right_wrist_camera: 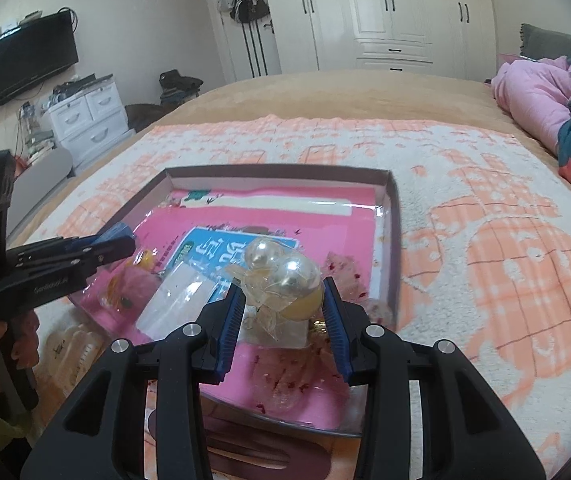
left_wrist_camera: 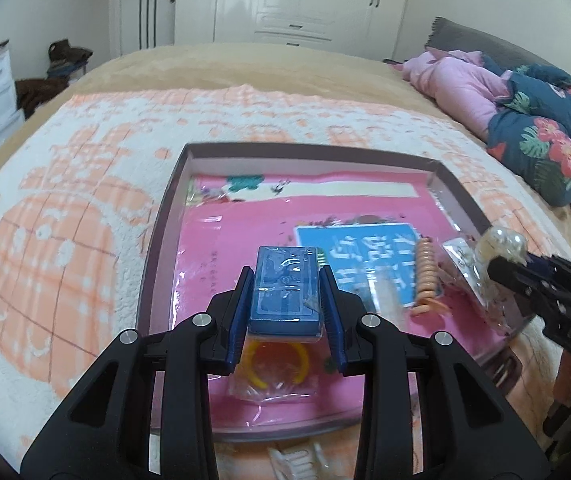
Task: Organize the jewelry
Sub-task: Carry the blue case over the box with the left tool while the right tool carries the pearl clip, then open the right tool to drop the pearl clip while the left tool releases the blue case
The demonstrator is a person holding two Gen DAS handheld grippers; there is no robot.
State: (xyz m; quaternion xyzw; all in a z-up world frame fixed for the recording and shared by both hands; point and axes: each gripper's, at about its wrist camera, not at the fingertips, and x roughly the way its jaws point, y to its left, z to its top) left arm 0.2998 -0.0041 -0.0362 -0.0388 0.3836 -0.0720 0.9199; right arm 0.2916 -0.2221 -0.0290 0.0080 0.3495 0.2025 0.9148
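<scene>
My left gripper (left_wrist_camera: pixel 285 286) is shut on a small blue box (left_wrist_camera: pixel 285 296) and holds it over the near part of a shallow brown-rimmed tray (left_wrist_camera: pixel 165 216) lined with pink plastic-wrapped sheets. My right gripper (right_wrist_camera: pixel 283 298) is shut on a clear bag with two large pearl beads (right_wrist_camera: pixel 285 272), held above the tray (right_wrist_camera: pixel 393 216). In the left wrist view the right gripper (left_wrist_camera: pixel 501 266) comes in from the right with the pearl bag (left_wrist_camera: pixel 501 244). A yellow ring in a bag (left_wrist_camera: pixel 277 364) lies under the blue box. An orange coiled band (left_wrist_camera: pixel 425 276) lies in the tray.
The tray sits on a white and orange blanket (left_wrist_camera: pixel 65 240) on a bed. A pink jacket (left_wrist_camera: pixel 457 84) and a floral quilt (left_wrist_camera: pixel 541 136) lie at the right. A white hair clip (left_wrist_camera: pixel 297 464) and a brown clip (right_wrist_camera: pixel 269 456) lie near the tray's front edge.
</scene>
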